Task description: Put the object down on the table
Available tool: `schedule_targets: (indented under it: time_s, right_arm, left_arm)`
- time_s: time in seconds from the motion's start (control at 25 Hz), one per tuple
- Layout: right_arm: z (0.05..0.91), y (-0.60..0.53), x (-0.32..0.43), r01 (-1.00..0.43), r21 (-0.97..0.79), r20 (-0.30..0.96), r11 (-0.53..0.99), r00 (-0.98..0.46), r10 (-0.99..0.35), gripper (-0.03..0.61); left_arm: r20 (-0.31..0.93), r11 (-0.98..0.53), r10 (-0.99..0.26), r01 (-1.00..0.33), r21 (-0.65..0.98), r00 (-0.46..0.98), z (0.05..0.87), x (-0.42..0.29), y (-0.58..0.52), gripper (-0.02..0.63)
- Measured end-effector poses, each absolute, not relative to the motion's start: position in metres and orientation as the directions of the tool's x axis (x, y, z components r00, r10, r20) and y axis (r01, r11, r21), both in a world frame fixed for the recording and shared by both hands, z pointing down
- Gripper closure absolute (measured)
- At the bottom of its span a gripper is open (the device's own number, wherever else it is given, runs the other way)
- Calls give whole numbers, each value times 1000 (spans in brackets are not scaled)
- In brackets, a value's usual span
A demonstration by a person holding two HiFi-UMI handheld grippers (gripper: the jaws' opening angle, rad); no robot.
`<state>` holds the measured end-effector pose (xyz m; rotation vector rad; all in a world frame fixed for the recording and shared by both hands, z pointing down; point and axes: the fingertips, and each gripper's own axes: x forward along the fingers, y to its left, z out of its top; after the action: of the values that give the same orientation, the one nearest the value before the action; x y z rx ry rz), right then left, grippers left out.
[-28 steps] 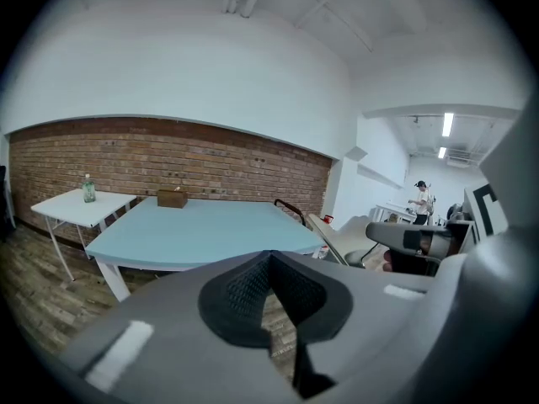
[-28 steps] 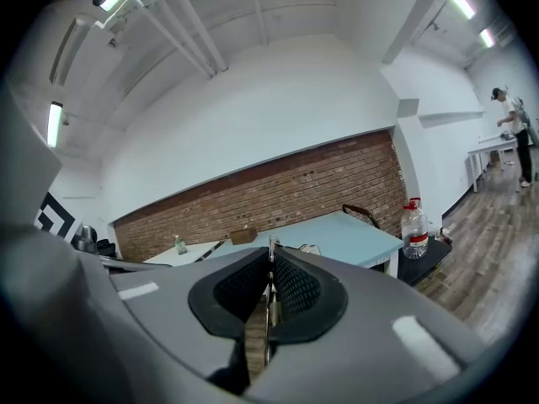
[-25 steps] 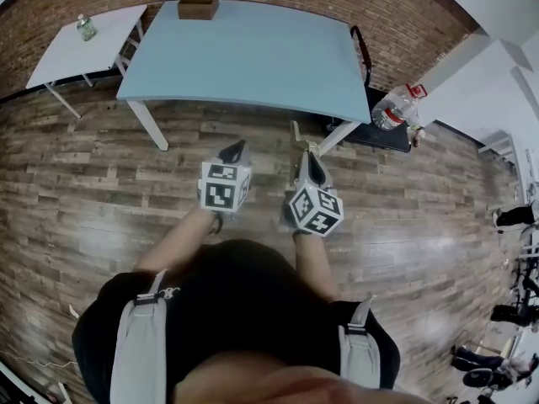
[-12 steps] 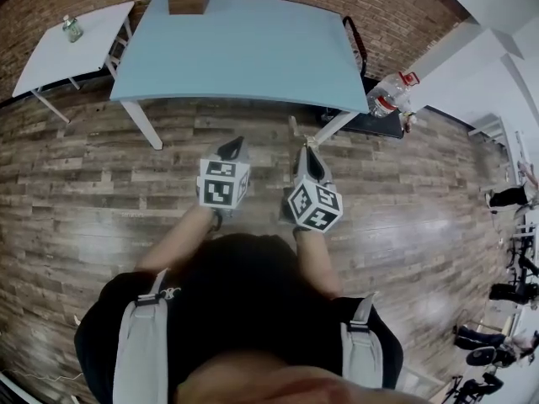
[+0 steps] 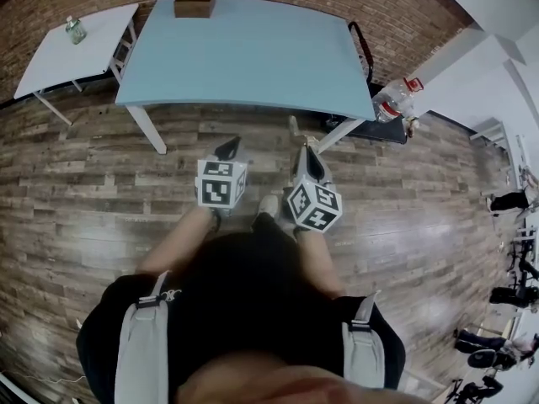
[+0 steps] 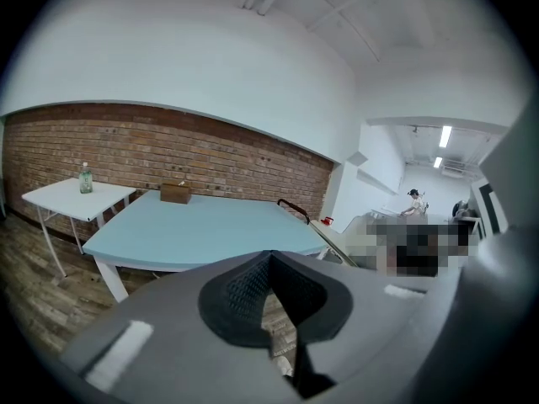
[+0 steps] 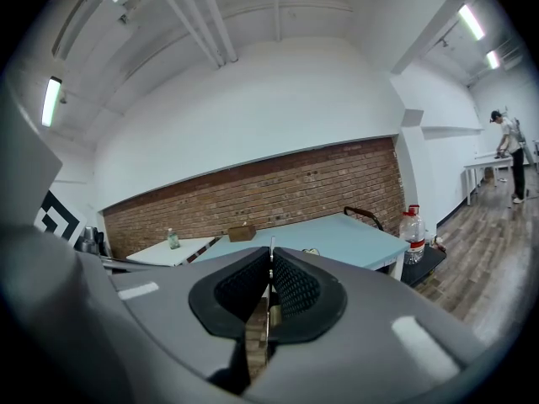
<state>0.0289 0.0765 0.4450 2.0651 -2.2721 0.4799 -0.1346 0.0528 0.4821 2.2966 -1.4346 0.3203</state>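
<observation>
In the head view both grippers are held out over the wooden floor, short of the light blue table (image 5: 253,57). My right gripper (image 5: 305,151) is shut on a thin, flat, pale object (image 5: 294,128) that sticks out ahead of the jaws toward the table's near edge. In the right gripper view the object (image 7: 270,251) stands edge-on between the pressed pads of the right gripper (image 7: 270,263). My left gripper (image 5: 229,146) is beside it on the left. In its own view the left gripper (image 6: 269,259) has its fingertips meeting with nothing between them.
A wooden box (image 5: 194,5) sits at the blue table's far edge by the brick wall. A small white table (image 5: 67,53) with a bottle (image 5: 76,29) stands to the left. A large water jug (image 5: 392,103) rests on a low black cart (image 5: 375,129) to the right.
A light shoe has come into view on the floor between the two grippers as the person steps toward the table. Both grippers stay side by side, and the right one keeps hold of the object.
</observation>
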Motion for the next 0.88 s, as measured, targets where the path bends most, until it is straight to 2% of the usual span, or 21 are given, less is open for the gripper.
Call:
schedule_targets:
  time_s: [0.48, 0.88]
  right_arm:
    - [453, 7, 29, -970, -214, 209, 110, -156, -965, 551]
    - [457, -63, 72, -970, -231, 214, 70, -121, -969, 551]
  left_arm:
    - [392, -353, -827, -915, 194, 403, 488, -136, -3, 614]
    - [420, -383, -803, -906, 181, 424, 493, -91, -72, 614]
